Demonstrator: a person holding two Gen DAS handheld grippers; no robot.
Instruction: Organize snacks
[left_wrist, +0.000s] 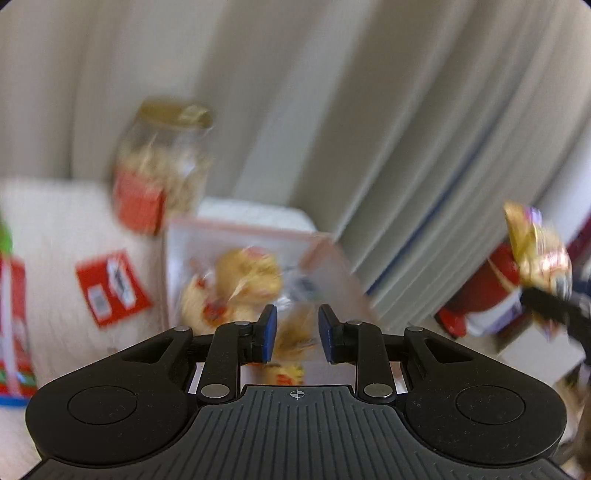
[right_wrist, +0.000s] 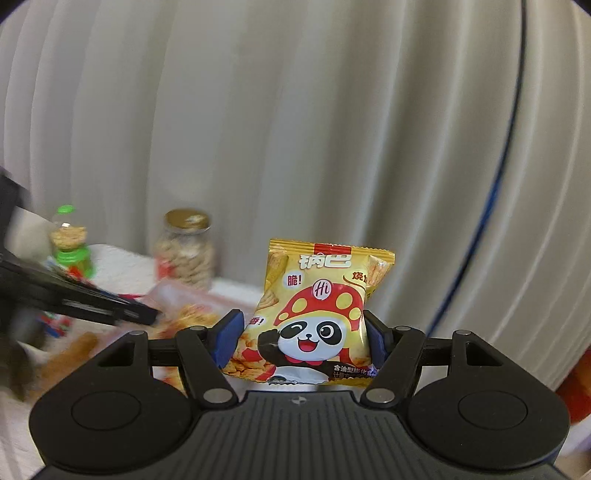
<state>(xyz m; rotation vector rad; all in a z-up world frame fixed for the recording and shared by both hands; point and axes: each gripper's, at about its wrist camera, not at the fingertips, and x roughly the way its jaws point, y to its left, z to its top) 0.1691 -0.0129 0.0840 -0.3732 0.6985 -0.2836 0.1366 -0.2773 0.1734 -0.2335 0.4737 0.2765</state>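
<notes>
My right gripper (right_wrist: 303, 328) is shut on a yellow snack packet (right_wrist: 321, 295) with a panda in a red mushroom cap, held upright in front of the curtain. In the left wrist view this packet (left_wrist: 535, 254) appears at the far right, gripped by the right gripper's dark fingers (left_wrist: 546, 306). My left gripper (left_wrist: 297, 332) hovers over a clear box (left_wrist: 236, 229) that holds several yellow snack packets (left_wrist: 247, 277). Its blue pads stand a little apart and I see nothing pressed between them. The left wrist view is motion-blurred. From the right wrist view, the left gripper (right_wrist: 147, 315) reaches in from the left above the box (right_wrist: 173, 291).
A glass jar with a gold lid (left_wrist: 166, 162) stands behind the box on a white textured cloth (left_wrist: 55, 240). A red flat packet (left_wrist: 110, 288) lies left of the box. A green-capped bottle (right_wrist: 70, 243) stands at the far left, a red container (left_wrist: 480, 291) at the right. A pale curtain (right_wrist: 332, 129) hangs behind.
</notes>
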